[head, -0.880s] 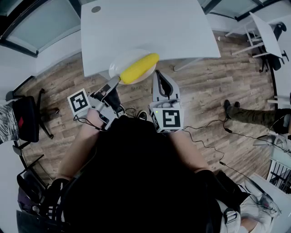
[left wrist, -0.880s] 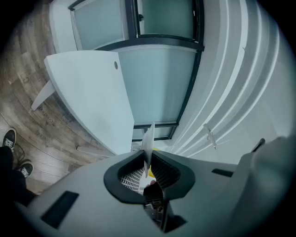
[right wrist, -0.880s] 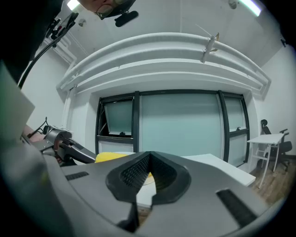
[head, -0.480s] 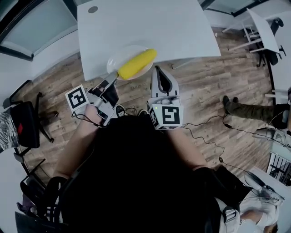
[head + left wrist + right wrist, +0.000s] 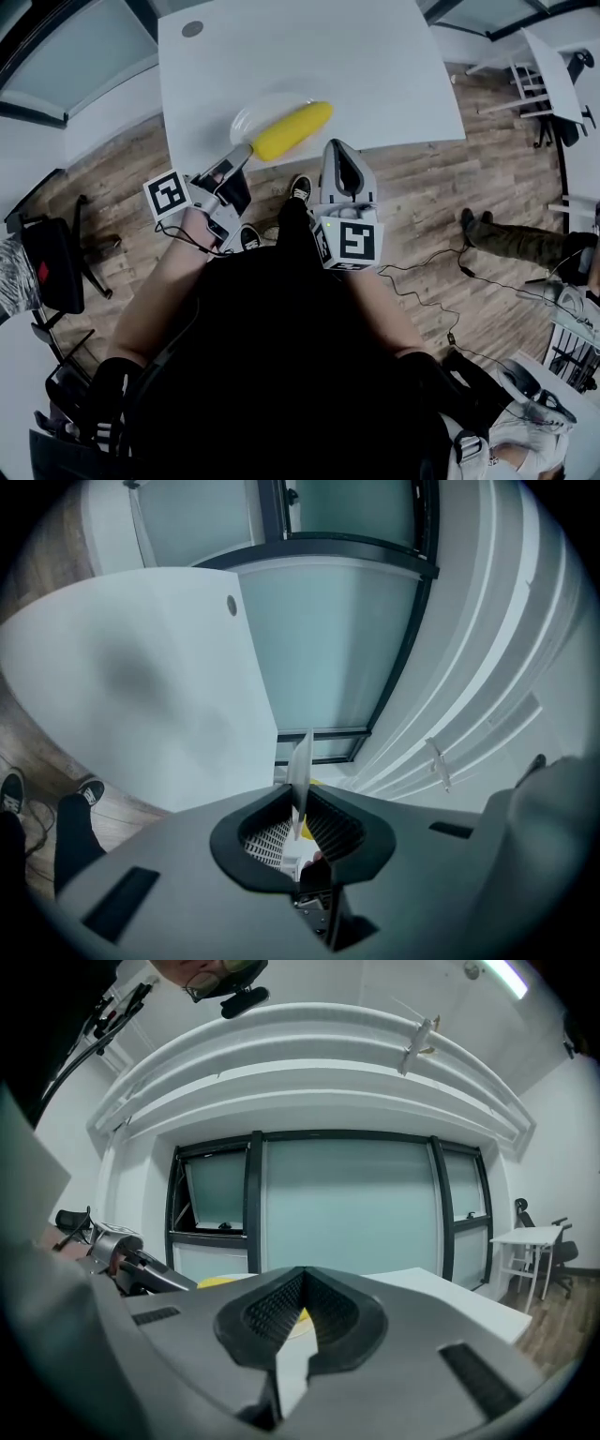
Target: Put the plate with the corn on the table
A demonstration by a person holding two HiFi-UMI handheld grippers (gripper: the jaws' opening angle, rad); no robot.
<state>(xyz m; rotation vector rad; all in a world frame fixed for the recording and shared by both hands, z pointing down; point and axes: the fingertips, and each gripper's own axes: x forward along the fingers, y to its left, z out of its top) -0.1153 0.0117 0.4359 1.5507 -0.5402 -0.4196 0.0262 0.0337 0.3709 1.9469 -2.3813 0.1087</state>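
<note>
A white plate (image 5: 258, 120) carries a yellow corn cob (image 5: 292, 130) and hangs over the front edge of the white table (image 5: 309, 56). My left gripper (image 5: 236, 153) is shut on the plate's near rim. In the left gripper view the rim (image 5: 300, 761) stands edge-on between the jaws, with the table (image 5: 141, 696) below. My right gripper (image 5: 339, 155) sits to the right of the plate, shut and holding nothing. In the right gripper view its jaws meet at the gripper (image 5: 302, 1283), and the corn (image 5: 217, 1282) shows to the left.
The table has a round grommet (image 5: 192, 28) at its far left. A black chair (image 5: 52, 258) stands at the left. A second desk with a chair (image 5: 553, 66) is at the far right. A person's leg (image 5: 511, 239) and floor cables (image 5: 441, 300) lie to the right.
The plate with the corn has moved forward over the table's front edge. The table looms larger in the left gripper view, and my shoe has stepped into the head view. Both grippers stay shut.
</note>
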